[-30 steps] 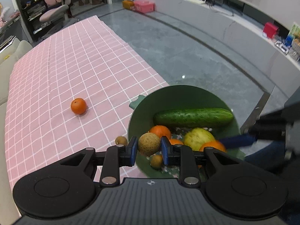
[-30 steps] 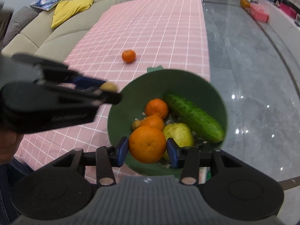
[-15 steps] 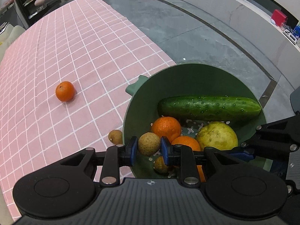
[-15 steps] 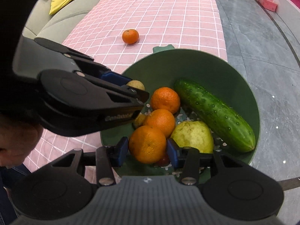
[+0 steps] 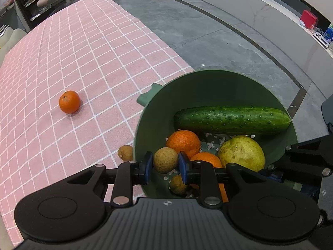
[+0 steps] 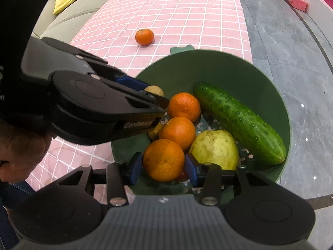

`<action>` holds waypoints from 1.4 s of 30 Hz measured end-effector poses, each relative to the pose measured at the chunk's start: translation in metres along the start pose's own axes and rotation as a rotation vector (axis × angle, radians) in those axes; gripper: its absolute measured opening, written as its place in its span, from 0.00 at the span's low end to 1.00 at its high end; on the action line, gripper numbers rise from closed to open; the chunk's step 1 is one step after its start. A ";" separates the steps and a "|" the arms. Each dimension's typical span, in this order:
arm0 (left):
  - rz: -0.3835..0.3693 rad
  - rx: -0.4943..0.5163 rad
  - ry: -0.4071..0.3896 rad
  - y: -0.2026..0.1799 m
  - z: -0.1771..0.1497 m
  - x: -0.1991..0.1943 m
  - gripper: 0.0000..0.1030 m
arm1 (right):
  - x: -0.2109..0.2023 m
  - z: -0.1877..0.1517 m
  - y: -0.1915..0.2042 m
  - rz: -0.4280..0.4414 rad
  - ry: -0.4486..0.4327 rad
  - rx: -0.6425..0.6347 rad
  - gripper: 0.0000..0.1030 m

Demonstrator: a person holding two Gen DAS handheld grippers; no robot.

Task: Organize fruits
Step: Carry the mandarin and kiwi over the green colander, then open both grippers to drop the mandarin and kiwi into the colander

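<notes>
A green colander bowl (image 5: 208, 83) (image 6: 208, 66) sits at the edge of the pink checked cloth. Inside lie a cucumber (image 5: 231, 120) (image 6: 239, 123), a yellow-green pear (image 5: 241, 153) (image 6: 214, 149), two oranges (image 5: 183, 140) (image 6: 183, 106) and a small brown fruit (image 5: 178, 184). My left gripper (image 5: 165, 164) is shut on a small brown round fruit (image 5: 165, 160) (image 6: 155, 90) just over the bowl's near wall. My right gripper (image 6: 164, 167) is shut on an orange (image 6: 164, 159) low inside the bowl, beside the pear.
A loose orange (image 5: 69, 101) (image 6: 144, 36) lies on the cloth (image 5: 62, 62) beyond the bowl. Another small brown fruit (image 5: 126, 153) rests on the cloth against the bowl's outer wall. Grey floor lies past the table edge. A hand (image 6: 18, 152) holds the left gripper.
Both grippers have sunk toward the bowl with their fruits, which now looms larger. Since half a second ago hardly anything has shifted.
</notes>
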State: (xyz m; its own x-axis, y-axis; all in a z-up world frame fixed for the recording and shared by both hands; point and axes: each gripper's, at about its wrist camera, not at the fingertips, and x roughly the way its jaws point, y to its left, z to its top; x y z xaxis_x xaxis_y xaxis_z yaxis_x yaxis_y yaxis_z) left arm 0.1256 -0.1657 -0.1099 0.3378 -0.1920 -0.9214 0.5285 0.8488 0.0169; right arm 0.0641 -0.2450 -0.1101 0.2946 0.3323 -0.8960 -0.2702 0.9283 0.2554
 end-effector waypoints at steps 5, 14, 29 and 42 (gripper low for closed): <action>-0.004 0.009 0.024 -0.005 0.003 0.013 0.29 | 0.007 -0.004 0.001 0.005 0.027 0.002 0.41; 0.022 0.065 0.036 -0.014 0.009 0.024 0.36 | 0.011 -0.004 -0.004 0.030 0.042 0.036 0.41; -0.082 -0.056 0.019 0.000 0.018 -0.007 0.76 | 0.001 -0.004 -0.015 0.062 0.054 0.128 0.55; -0.046 -0.090 -0.183 0.035 -0.047 -0.116 0.77 | -0.099 -0.008 -0.003 -0.011 -0.150 0.062 0.71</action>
State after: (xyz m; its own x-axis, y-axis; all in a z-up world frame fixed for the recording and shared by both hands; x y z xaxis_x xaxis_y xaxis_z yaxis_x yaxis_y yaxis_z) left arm 0.0683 -0.0907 -0.0203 0.4548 -0.3112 -0.8345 0.4777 0.8760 -0.0663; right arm 0.0283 -0.2818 -0.0248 0.4322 0.3386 -0.8358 -0.2100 0.9391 0.2719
